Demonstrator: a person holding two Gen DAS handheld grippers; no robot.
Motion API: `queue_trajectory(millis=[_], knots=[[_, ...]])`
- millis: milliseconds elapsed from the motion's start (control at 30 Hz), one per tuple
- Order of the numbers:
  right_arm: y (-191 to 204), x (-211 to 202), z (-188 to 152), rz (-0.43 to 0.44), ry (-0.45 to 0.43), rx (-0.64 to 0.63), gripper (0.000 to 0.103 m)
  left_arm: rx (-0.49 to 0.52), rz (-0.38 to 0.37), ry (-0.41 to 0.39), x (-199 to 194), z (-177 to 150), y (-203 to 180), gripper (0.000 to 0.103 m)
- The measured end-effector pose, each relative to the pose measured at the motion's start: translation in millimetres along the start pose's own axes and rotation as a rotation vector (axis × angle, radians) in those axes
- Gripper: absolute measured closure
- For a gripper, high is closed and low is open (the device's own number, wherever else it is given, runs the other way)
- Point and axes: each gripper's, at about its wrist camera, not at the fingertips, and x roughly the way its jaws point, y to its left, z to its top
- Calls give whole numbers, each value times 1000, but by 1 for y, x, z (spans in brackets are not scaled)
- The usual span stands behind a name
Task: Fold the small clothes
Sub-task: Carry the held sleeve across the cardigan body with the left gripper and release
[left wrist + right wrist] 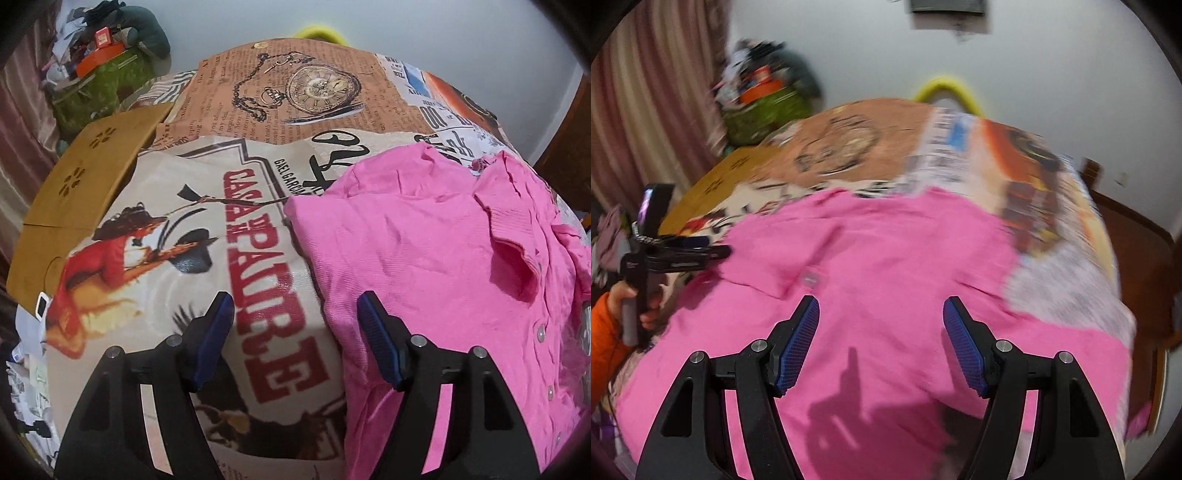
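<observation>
pink shirt (pixel 436 258) partly folded (one side over) | left gripper (pixel 295 332) and right gripper (pixel 881 332): jaws apart, empty | more folds remain

free room: printed tablecloth (pixel 177 280) left of the pink shirt (pixel 424 258) is bare, easy pass | far end by the pocket-watch print also open | in the way: wooden board (pixel 77 192) at the left edge, cluttered green box (pixel 99 85) behind it | left gripper (pixel 701 247) sits over the shirt's left edge
</observation>
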Motion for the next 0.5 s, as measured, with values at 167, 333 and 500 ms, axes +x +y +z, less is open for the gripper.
queue_trajectory(millis=[167,333,500], knots=[[45,33,25,59,42,-105,37,21,-28,-23,-3,-2,-5,46],[72,68,36,68,99,-155,37,45,-58,-42,-5,-5,-14,70],[90,93,33,46,130,-218,43,96,-45,-57,-6,-7,-25,82]])
